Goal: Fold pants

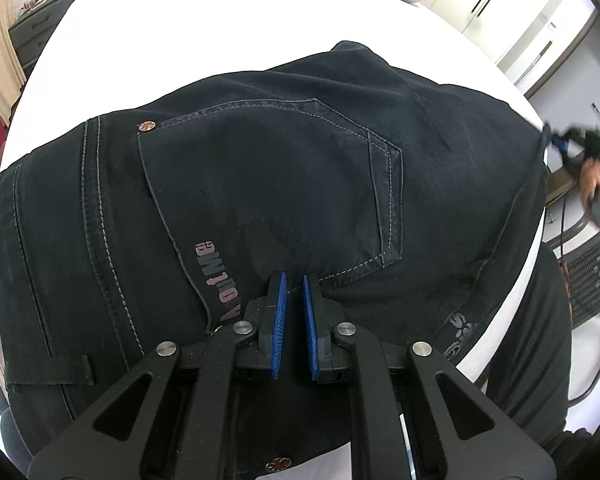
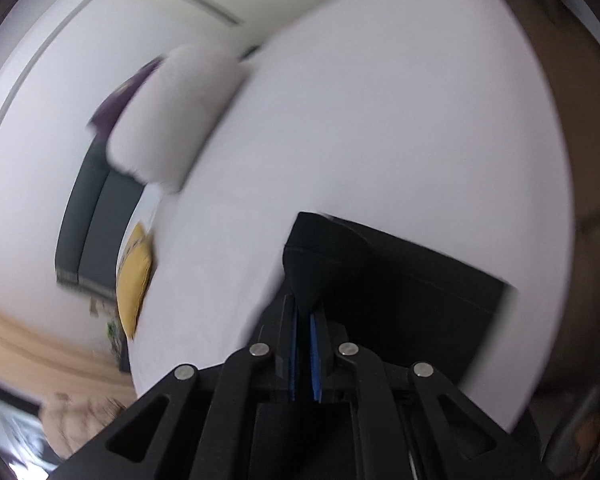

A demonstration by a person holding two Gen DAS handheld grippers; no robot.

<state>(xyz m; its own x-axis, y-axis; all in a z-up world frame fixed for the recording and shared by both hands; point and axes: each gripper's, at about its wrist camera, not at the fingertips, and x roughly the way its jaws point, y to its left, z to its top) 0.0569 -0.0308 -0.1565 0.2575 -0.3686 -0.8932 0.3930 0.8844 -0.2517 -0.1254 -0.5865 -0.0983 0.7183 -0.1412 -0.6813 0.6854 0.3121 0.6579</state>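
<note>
White table (image 1: 228, 20) bears black pants (image 1: 268, 184); right tongs (image 2: 304, 316) pinch them, left tongs (image 1: 295, 280) slightly parted, empty.

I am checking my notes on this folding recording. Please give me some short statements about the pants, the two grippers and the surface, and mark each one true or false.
1. The dark navy denim pants lie on a white surface. True.
2. The right gripper pinches a bunch of the dark fabric. True.
3. The left gripper is wide open. False: its blue pads stand nearly together, close over the denim.
4. The stitched back pocket faces down, hidden. False: it faces up.
5. A yellow cushion lies near the surface's far edge. True.
</note>
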